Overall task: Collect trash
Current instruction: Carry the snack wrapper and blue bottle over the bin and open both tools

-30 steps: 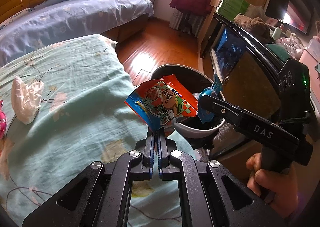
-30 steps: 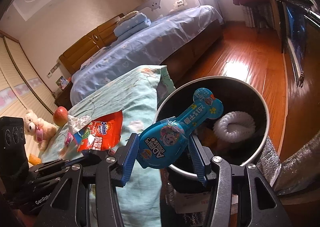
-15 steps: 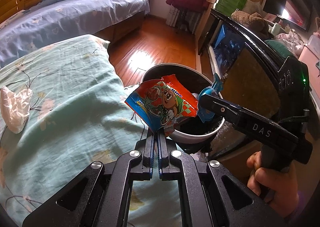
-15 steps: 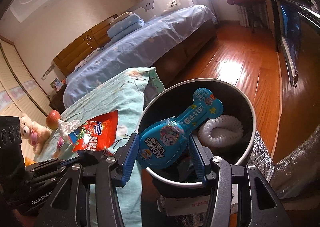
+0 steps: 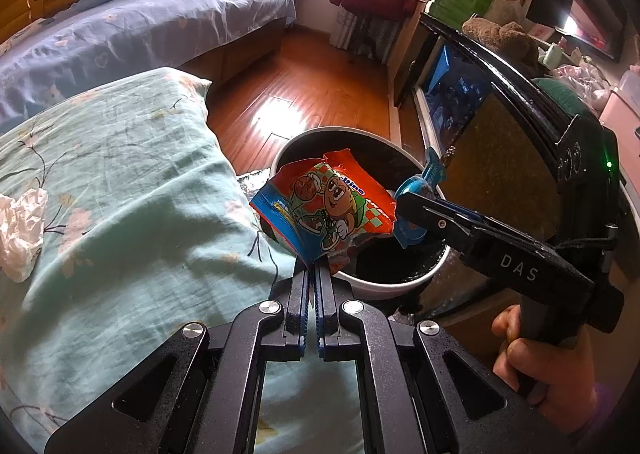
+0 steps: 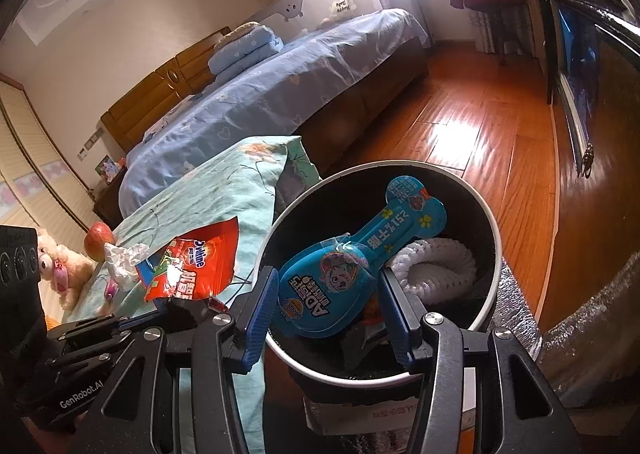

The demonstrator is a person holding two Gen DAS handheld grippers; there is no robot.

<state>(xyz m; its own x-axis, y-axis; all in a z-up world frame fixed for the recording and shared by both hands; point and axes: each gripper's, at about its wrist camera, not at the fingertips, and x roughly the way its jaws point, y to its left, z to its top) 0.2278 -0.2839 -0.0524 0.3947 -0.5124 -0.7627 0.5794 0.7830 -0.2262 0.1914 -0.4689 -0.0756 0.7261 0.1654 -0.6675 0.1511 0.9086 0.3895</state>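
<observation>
Left gripper (image 5: 313, 274) pinching snack bag (image 5: 324, 210), right gripper (image 6: 326, 306) clamping blue package (image 6: 352, 270), both over trash bin (image 6: 494, 230).

The left gripper (image 5: 311, 272) points forward with its jaws pressed nearly together, pinching something thin. The right gripper (image 6: 326, 294) reaches in from the right, jaws spread partway around what it grips; a hand (image 5: 548, 378) grasps its handle.

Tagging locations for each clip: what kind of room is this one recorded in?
A home bedroom, most likely. A made bed with folded blankets against a wooden headboard fills the background, a teddy bear sits on the teal-covered bedding nearby, and the floor is polished wood.
</observation>
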